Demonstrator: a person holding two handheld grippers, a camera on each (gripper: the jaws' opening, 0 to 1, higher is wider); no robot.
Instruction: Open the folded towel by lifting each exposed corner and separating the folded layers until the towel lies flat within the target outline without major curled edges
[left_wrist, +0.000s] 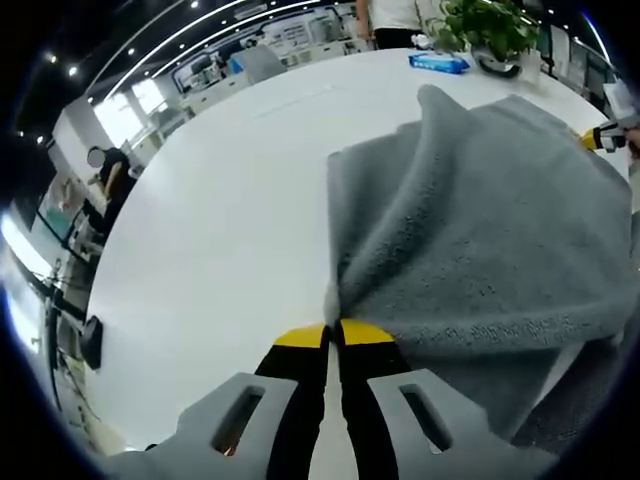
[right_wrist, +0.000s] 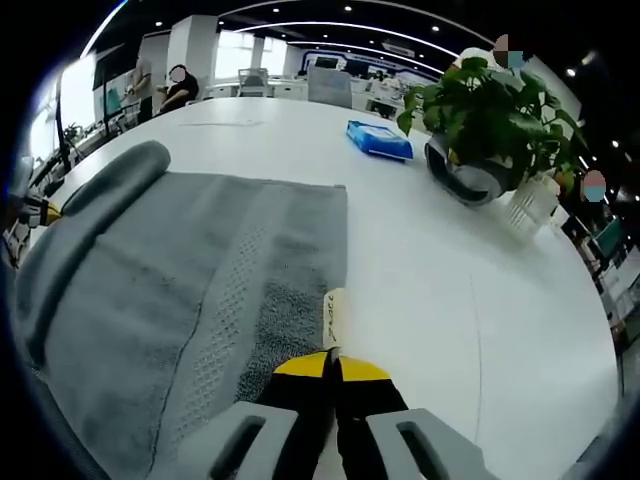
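The grey terry-cloth towel (left_wrist: 480, 230) is held stretched between both grippers above the white table (left_wrist: 220, 230). The left gripper (left_wrist: 334, 325) is clamped on one corner, the right gripper (right_wrist: 331, 358) on the opposite edge, by the label.

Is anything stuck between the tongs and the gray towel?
Nothing visible. The left tongs and right tongs both pinch the towel's edge directly. The plant and blue packet sit farther away.
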